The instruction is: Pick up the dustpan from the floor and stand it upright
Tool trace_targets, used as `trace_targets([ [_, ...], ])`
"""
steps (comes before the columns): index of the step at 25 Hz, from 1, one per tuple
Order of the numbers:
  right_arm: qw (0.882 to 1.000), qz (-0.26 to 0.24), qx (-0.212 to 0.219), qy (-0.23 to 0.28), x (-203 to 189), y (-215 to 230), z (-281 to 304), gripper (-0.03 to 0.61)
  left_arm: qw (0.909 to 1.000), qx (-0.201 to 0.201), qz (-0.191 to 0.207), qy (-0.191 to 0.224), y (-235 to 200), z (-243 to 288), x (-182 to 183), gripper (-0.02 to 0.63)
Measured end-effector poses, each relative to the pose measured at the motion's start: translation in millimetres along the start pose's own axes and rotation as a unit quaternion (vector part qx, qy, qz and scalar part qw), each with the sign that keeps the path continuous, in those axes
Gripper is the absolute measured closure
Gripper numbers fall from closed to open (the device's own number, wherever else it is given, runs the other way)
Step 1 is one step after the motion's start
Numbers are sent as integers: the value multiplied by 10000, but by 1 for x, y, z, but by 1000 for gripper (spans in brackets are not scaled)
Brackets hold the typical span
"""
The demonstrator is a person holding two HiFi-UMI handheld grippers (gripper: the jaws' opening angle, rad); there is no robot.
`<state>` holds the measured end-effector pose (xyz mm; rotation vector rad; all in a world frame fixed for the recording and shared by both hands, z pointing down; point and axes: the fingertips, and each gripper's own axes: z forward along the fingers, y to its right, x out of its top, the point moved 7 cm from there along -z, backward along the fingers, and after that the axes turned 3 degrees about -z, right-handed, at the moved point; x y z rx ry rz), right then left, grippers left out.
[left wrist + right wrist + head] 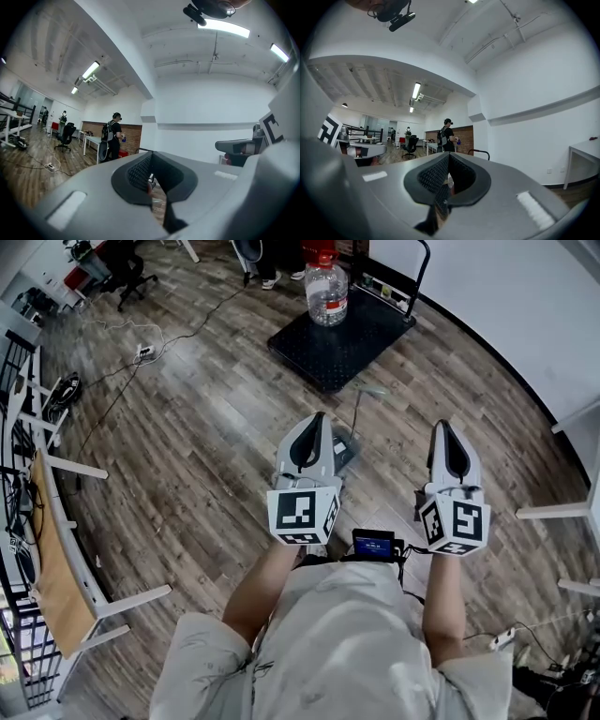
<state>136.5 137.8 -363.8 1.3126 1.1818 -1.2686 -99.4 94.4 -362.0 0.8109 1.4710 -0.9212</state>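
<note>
Grey dustpan [345, 452] lies flat on the wood-plank floor [206, 427], just this side of the black platform trolley [328, 348]. Its slim pole handle [361, 409] points toward the trolley. The left gripper [319, 416] hovers over the pan and the right gripper [442, 425] is further from the trolley. Both have fingers pressed together, empty. Smart play: open wide, pinch that thin, smooth-looking handle high up, and lever the pan upright.
</note>
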Motion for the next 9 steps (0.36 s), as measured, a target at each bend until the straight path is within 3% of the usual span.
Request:
trace_targets([
  [9,9999,-78,1,-95,12,-20,1,574,9996,-82,-248,-41,-17,-8,17,594],
])
